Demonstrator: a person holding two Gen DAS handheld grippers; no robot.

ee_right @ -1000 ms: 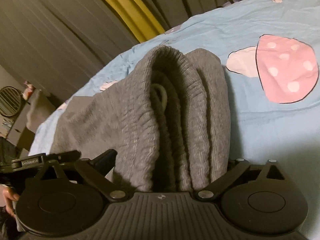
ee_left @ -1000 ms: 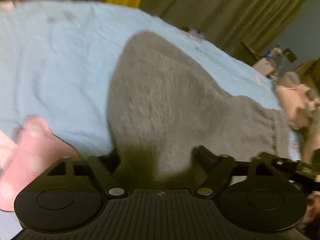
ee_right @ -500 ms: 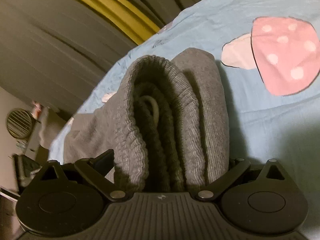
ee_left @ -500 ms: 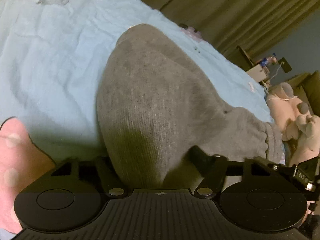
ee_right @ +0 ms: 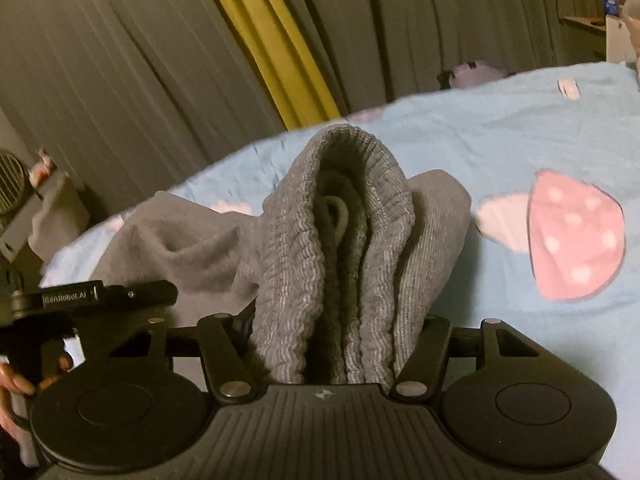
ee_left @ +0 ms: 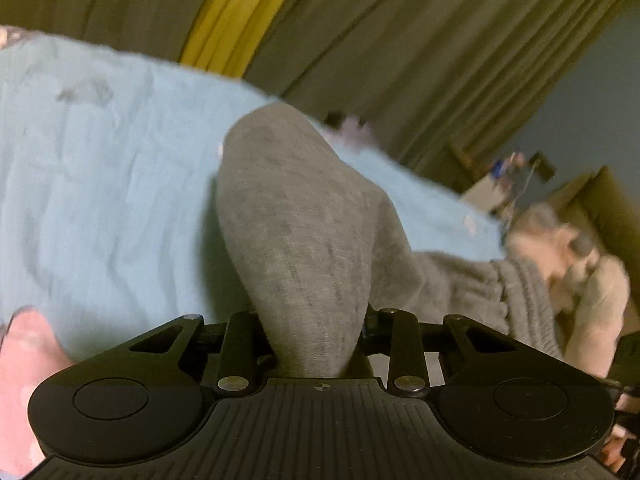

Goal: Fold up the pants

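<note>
The grey pants [ee_left: 304,248] lie on the bed's blue sheet [ee_left: 100,200]. The left gripper [ee_left: 316,336] has just been closing and pinches a bunched fold of them. The right gripper [ee_right: 340,344], also closing, squeezes the folded ribbed waistband [ee_right: 344,240] between its fingers.

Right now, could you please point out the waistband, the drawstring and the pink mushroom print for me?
waistband [ee_right: 294,280]: right wrist view, on the ribbed left fold.
drawstring [ee_right: 340,214]: right wrist view, on the pale loop inside the fold.
mushroom print [ee_right: 576,236]: right wrist view, on the spotted pink cap.
</note>
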